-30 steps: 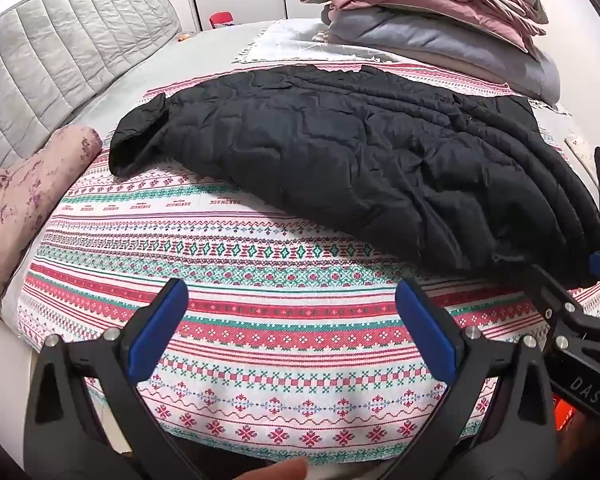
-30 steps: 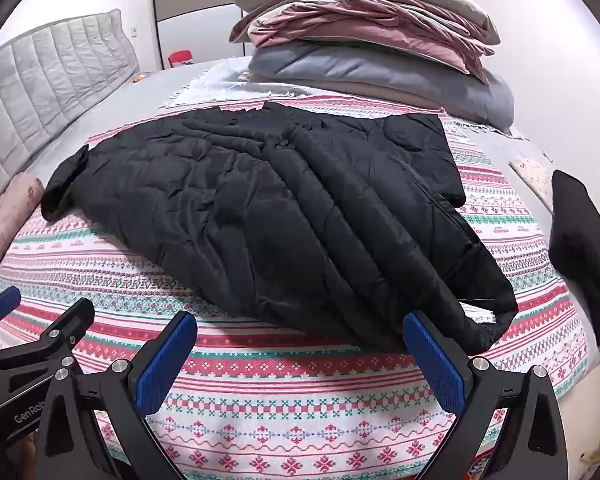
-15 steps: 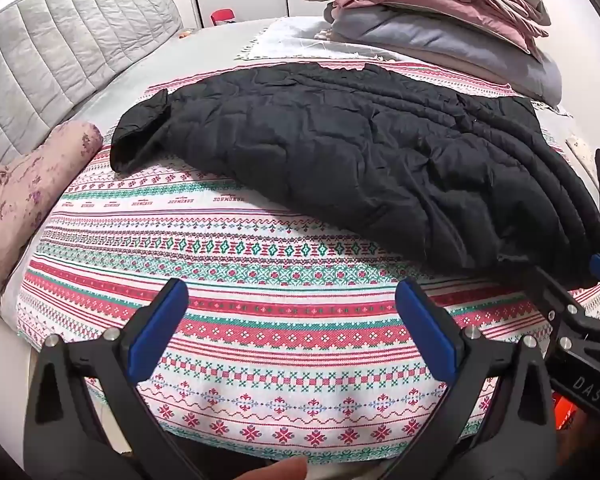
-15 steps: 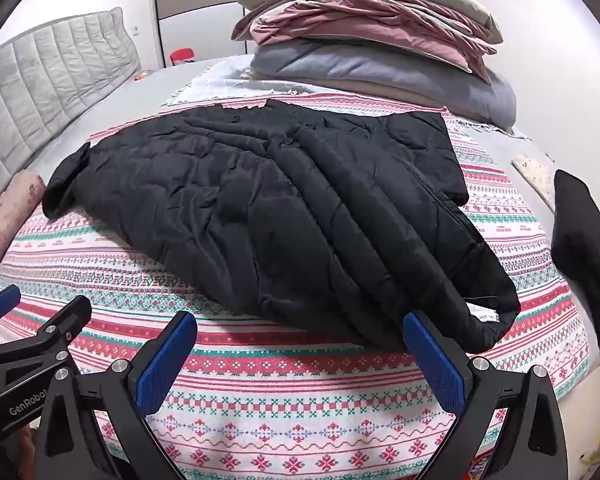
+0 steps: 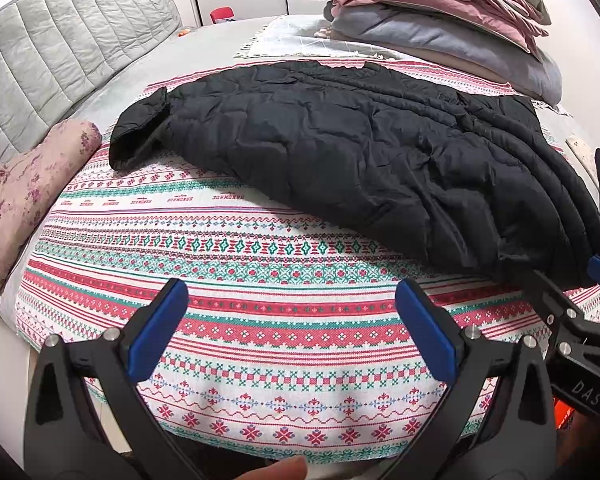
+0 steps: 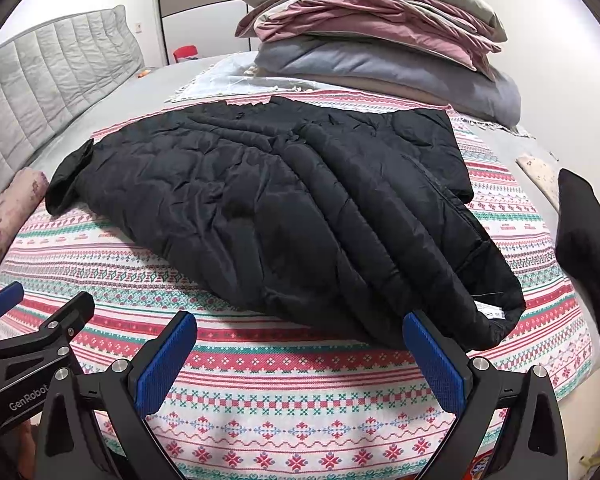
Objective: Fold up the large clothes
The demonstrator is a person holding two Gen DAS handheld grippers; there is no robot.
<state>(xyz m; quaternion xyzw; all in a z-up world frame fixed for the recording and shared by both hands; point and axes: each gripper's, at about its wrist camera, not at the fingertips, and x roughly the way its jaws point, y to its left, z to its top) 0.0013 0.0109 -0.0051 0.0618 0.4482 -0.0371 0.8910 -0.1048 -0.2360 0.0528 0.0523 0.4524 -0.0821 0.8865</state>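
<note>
A black quilted jacket [image 6: 284, 216] lies flat on the patterned bedspread [image 6: 300, 400], its long axis running diagonally from the sleeve cuff at far left to the hem at near right. The left gripper [image 5: 292, 328] and right gripper [image 6: 300, 356] hover before its near edge, fingers wide apart, holding nothing.

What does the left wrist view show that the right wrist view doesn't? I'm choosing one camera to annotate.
Only the left wrist view shows a fingertip at the bottom edge and most of the pink floral bedding.

Only the right wrist view shows the jacket's white label and a separate black garment beside it.

Both show the black quilted jacket on the patterned blanket, the stacked bedding, and the open left gripper and right gripper.
</note>
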